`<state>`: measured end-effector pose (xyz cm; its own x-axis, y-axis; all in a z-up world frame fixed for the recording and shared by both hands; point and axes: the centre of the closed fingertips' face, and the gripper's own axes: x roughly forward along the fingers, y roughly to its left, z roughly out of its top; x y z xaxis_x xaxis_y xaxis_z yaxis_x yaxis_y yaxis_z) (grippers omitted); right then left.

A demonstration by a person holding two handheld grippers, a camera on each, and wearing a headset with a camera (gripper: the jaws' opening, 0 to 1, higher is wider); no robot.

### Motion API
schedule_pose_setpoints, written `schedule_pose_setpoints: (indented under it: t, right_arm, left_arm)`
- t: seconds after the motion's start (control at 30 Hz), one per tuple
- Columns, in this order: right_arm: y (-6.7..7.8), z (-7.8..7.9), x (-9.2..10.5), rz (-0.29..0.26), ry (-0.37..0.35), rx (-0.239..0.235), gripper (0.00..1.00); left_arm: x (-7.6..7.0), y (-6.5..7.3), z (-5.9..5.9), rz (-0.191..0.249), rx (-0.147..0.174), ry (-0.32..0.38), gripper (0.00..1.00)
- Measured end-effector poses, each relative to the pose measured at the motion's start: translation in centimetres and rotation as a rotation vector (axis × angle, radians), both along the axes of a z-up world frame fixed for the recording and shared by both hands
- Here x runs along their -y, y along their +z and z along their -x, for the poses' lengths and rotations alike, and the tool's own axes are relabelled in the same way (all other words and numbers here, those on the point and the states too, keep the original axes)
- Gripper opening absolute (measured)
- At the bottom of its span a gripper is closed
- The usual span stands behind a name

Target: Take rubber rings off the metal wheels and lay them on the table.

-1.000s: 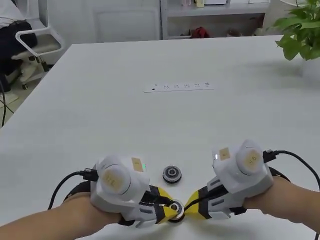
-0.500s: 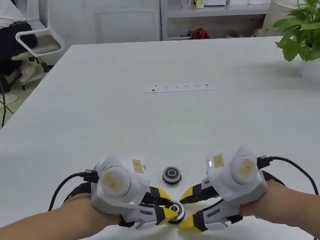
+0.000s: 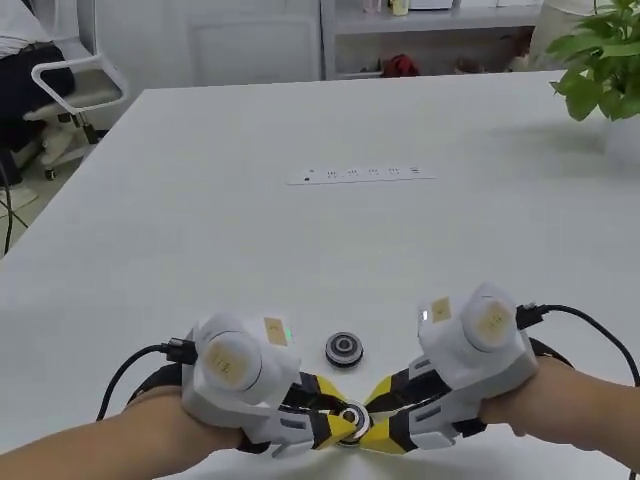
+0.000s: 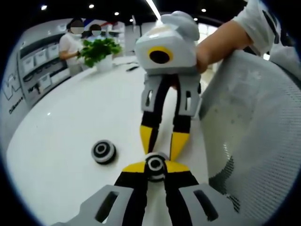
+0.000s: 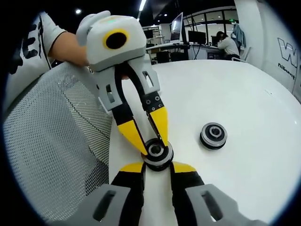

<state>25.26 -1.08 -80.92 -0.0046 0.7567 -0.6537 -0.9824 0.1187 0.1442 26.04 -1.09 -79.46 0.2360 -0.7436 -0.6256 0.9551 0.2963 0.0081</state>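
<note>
A small metal wheel with a black rubber ring [image 3: 350, 417] is held just above the table's near edge, pinched from both sides. My left gripper [image 3: 330, 422] is shut on it from the left, and my right gripper [image 3: 376, 428] is shut on it from the right. In the left gripper view the wheel [image 4: 155, 165] sits between my own yellow tips, with the right gripper [image 4: 162, 141] reaching down onto it. The right gripper view has the same wheel [image 5: 156, 153] with the left gripper [image 5: 148, 132] on its far side. A second ringed wheel [image 3: 344, 347] lies flat on the table beyond.
A flush socket strip [image 3: 360, 175] sits mid-table. A potted plant [image 3: 600, 60] stands at the far right corner, a white chair [image 3: 70, 90] beyond the far left corner. A mesh chair back [image 4: 254, 141] is close behind the grippers. The white table [image 3: 300, 250] stretches ahead.
My right gripper rolled and dipped half a second ago, then came back up to meet the left. The wheel stays pinched between both; the loose wheel has not moved.
</note>
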Motion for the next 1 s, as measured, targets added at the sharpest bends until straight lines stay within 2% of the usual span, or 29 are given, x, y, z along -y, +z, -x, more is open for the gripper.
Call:
schedule_pose_setpoints:
  t: [0.27, 0.4, 0.6, 0.87, 1.0]
  right_arm:
    - [0.0, 0.11, 0.3, 0.011, 0.0, -0.01, 0.12]
    - [-0.1, 0.08, 0.49, 0.024, 0.013, 0.004, 0.05]
    - [-0.16, -0.01, 0.56, 0.029, 0.0, -0.007, 0.02]
    - [-0.3, -0.23, 0.75, 0.024, -0.042, -0.066, 0.0]
    - [-0.23, -0.21, 0.77, 0.021, -0.05, -0.078, 0.0]
  left_arm:
    - [-0.02, 0.01, 0.05, 0.002, -0.002, 0.001, 0.13]
    - [-0.04, 0.02, 0.04, 0.004, -0.004, 0.004, 0.13]
    - [-0.02, 0.02, 0.01, 0.001, -0.003, 0.005, 0.13]
    - [0.01, 0.05, 0.02, 0.002, -0.002, 0.005, 0.13]
    - [0.03, 0.06, 0.02, 0.002, -0.002, 0.005, 0.13]
